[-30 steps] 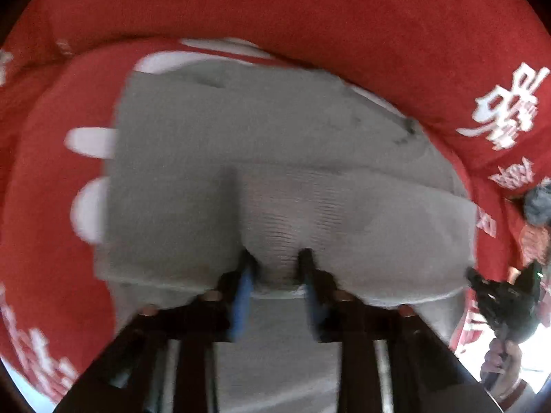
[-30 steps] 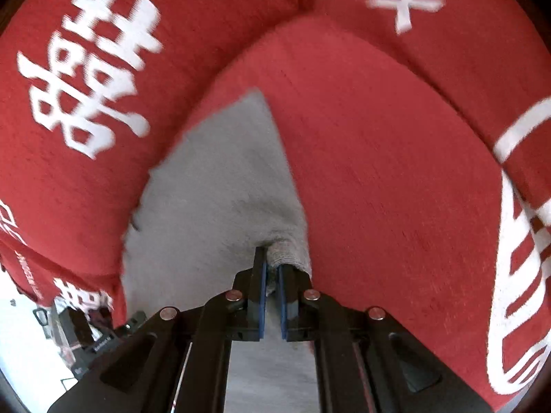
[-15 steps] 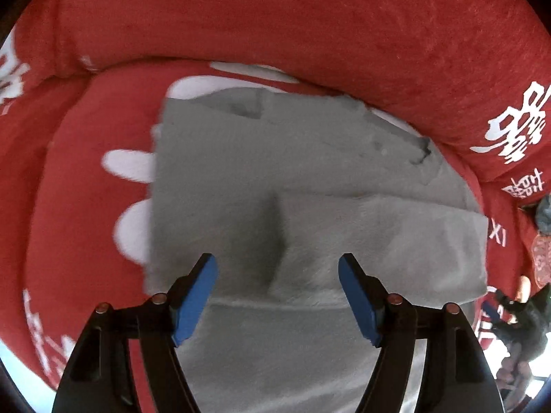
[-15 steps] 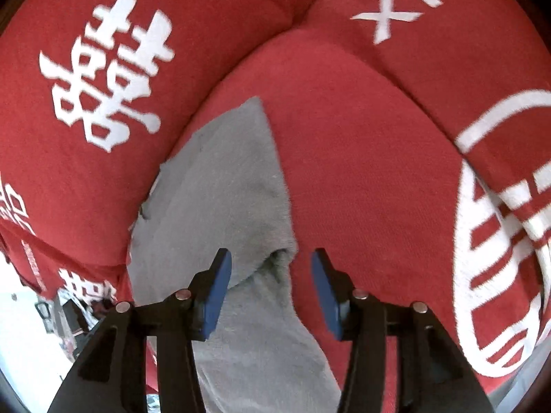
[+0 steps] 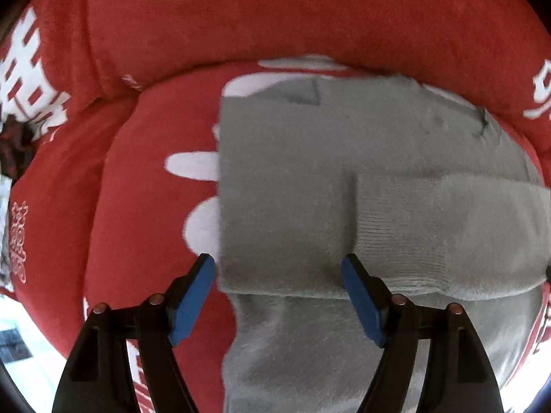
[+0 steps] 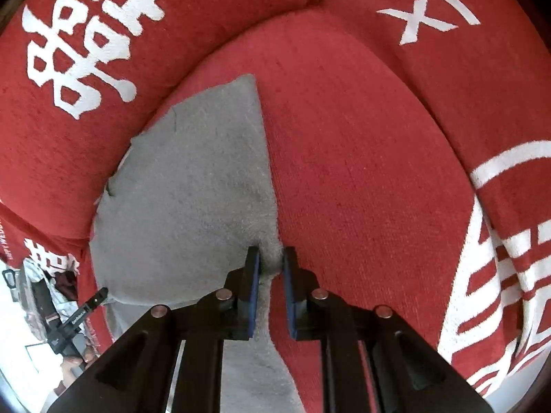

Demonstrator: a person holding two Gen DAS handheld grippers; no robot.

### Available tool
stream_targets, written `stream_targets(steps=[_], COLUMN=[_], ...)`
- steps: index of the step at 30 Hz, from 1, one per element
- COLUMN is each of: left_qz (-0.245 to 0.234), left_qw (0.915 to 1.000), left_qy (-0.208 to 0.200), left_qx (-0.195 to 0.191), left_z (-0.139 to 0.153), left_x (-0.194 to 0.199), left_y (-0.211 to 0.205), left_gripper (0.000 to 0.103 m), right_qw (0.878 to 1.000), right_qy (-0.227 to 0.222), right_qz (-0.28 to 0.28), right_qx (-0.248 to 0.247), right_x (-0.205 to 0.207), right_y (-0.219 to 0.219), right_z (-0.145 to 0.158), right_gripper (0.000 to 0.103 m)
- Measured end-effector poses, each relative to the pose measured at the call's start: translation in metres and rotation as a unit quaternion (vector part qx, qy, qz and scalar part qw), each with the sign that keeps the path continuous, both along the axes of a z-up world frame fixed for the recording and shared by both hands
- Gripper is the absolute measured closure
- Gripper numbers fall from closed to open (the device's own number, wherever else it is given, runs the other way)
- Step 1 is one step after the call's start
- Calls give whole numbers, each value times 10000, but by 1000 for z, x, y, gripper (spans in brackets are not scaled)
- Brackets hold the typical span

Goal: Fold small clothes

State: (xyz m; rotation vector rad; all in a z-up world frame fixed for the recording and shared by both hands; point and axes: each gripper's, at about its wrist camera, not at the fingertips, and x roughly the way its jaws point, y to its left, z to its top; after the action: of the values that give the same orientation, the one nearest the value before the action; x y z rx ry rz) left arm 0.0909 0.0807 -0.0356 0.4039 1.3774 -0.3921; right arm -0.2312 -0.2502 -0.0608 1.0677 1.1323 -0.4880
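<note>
A grey knitted garment (image 5: 292,172) lies flat on a red seat cushion (image 5: 148,234), with a ribbed part (image 5: 430,234) folded across its right half. My left gripper (image 5: 277,261) hovers straight above the garment's near fold. Its jaws are wide and still opening, and the blue pads (image 5: 193,296) touch no cloth. In the right wrist view the same garment (image 6: 193,189) runs up to the left. My right gripper (image 6: 271,253) is closing on the garment's right edge. A bunch of grey cloth is pinched between its pads.
Red back cushions with white characters (image 6: 86,44) rise behind the seat, and another red cushion (image 6: 499,223) lies to the right. At the lower left edge a hand (image 6: 72,358) holds a black device (image 6: 69,320) beyond the sofa's front edge.
The left gripper let go of the ribbed fold, opened wide and shifted left along the garment. The right gripper released the edge, opened, then closed on it again.
</note>
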Motion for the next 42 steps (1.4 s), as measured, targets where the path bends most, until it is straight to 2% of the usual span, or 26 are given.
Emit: stream_targets(steps=[2, 4, 7, 9, 12, 15, 16, 17, 18, 19, 21, 22, 24, 25, 28, 31, 35, 39, 42], left_qz=[54, 10, -142, -188, -229, -259, -264, -249, -238, -232, -241, -256, -320, -374, -424, -269, -29, -7, -30], left_qw=[9999, 9997, 9994, 9994, 9994, 9996, 9996, 9996, 9996, 9997, 9997, 9997, 9995, 9992, 9989, 9994, 9998, 9991, 9989], left_qy=[4, -53, -37, 19, 79, 109, 112, 98, 94, 98, 87, 39, -39, -88, -151, -136, -3, 146, 273], left_qx=[-163, -253, -306, -302, -244, -87, -70, -91, -89, -71, -62, -13, 41, 91, 149, 196, 220, 398, 369], left_z=[7, 14, 15, 9, -1, -12, -14, -13, -13, -12, -12, -12, -13, -12, -8, -4, 0, -2, 2], left_x=[2, 2, -4, -6, -11, -18, -19, -20, -20, -21, -22, -25, -25, -28, -32, -29, -24, -25, -37], left_y=[1, -1, -13, -22, -35, -38, -37, -36, -35, -35, -35, -36, -36, -36, -33, -25, -9, 5, 13], left_gripper=[26, 26, 26, 26, 26, 26, 26, 26, 26, 26, 26, 26, 26, 26, 26, 26, 26, 26, 26], right_qw=[9999, 9996, 9993, 9990, 9951, 9909, 9903, 9926, 9957, 9985, 9981, 9969, 9905, 9888, 9968, 9981, 9975, 9984, 9990], right_qy=[107, 175, -98, -288, -633, -793, -844, -711, -586, -518, -370, -132, 707, 846, 455, 322, 323, 332, 305], right_qz=[-88, -155, -185, -323, -609, -788, -797, -646, -408, -42, 355, 532, 692, 624, 220, 228, 387, 325, 295], right_qx=[-47, -130, -319, -131, 465, 744, 765, 739, 585, 188, -327, -559, -951, -1057, -619, -475, -490, -322, -140], right_x=[-7, -10, -11, -8, 4, 20, 24, 32, 40, 48, 56, 59, 60, 54, 37, 23, 15, 2, -7], right_y=[0, 0, -7, -21, -40, -50, -52, -51, -48, -43, -40, -40, -42, -45, -46, -29, 4, 29, 43], right_z=[3, 8, 20, 18, -4, -24, -25, -23, -17, -2, 12, 11, -5, -9, -4, 9, 23, 26, 30], right_gripper=[84, 76, 73, 65, 65, 65, 73, 87, 96, 96, 96, 97, 103, 103, 102, 101, 100, 99, 96])
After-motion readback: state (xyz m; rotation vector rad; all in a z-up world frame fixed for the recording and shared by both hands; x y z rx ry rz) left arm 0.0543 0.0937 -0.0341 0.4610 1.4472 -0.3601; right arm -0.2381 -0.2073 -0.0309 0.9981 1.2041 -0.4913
